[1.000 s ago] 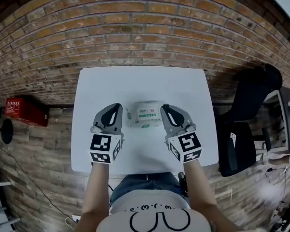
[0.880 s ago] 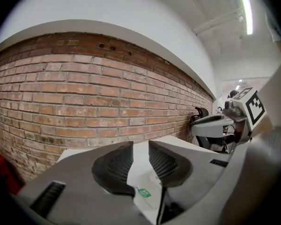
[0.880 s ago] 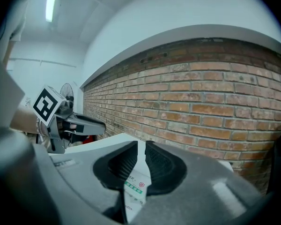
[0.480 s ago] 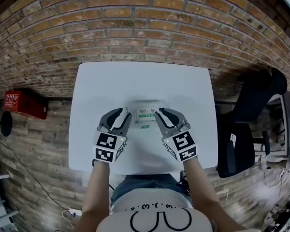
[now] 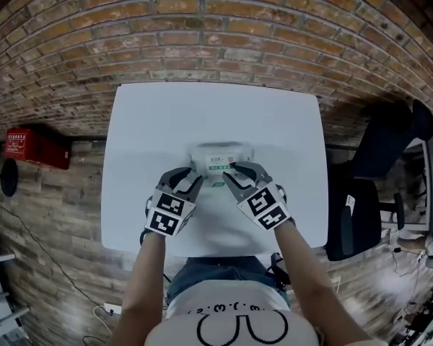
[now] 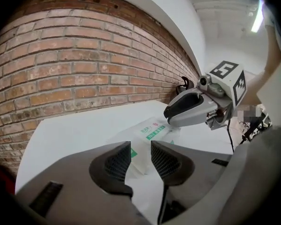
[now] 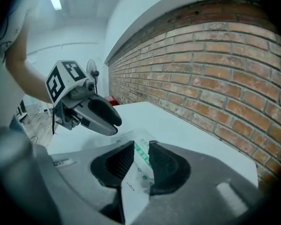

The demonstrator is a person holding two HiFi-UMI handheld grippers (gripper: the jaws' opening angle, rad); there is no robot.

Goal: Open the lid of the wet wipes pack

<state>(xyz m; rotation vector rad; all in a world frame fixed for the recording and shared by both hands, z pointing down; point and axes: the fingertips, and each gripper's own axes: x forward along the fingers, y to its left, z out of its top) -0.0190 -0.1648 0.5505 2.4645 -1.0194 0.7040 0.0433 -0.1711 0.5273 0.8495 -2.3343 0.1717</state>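
Note:
The wet wipes pack (image 5: 218,161), white with green print, lies flat on the white table (image 5: 151,128), its lid down. My left gripper (image 5: 190,182) hovers at the pack's near left corner, jaws open, and nothing sits between the pads. In the left gripper view the pack (image 6: 152,130) lies just beyond the left gripper (image 6: 140,156). My right gripper (image 5: 233,173) is over the pack's near right edge, and its jaws are opening. In the right gripper view the pack (image 7: 141,150) shows through the gap of the right gripper (image 7: 141,159), and the pads do not press on it.
A brick wall (image 5: 216,34) runs behind the table's far edge. A red box (image 5: 30,148) stands on the floor at the left. A black chair (image 5: 375,186) stands at the right. The person's lap is at the table's near edge.
Both grippers have sunk toward the table, tilted further down and drawn in on the pack's near edge. Their tips now sit closer together.

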